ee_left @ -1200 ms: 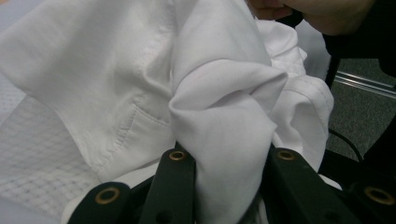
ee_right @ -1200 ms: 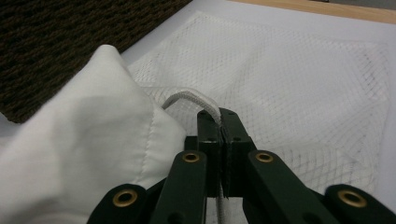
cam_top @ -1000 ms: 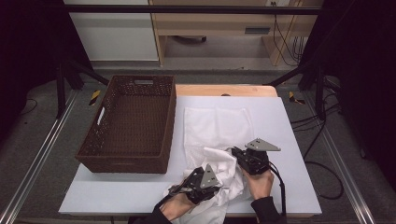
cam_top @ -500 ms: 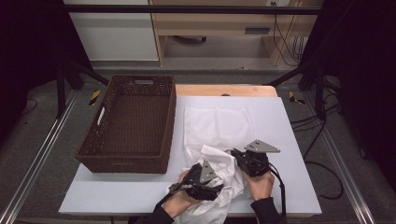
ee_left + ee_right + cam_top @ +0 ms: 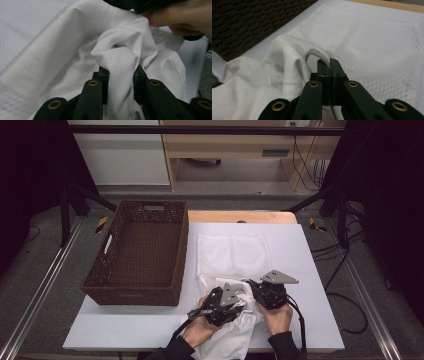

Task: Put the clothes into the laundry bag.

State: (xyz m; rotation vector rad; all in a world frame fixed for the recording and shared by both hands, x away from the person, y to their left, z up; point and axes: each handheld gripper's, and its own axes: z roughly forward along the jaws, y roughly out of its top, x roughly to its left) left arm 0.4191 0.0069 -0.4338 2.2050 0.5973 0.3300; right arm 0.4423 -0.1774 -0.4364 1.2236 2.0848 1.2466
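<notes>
White garment [image 5: 235, 330] partly inside mesh bag [image 5: 233, 255]; wicker basket [image 5: 140, 252] empty.

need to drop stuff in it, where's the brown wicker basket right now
In the high view the brown rectangular wicker basket sits on the left part of the white table, beside the flat white mesh bag, left of both tongs.

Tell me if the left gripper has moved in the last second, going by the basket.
Yes, slightly. In the high view the left gripper has crept up and to the right, away from the wicker basket, toward the right gripper.
</notes>
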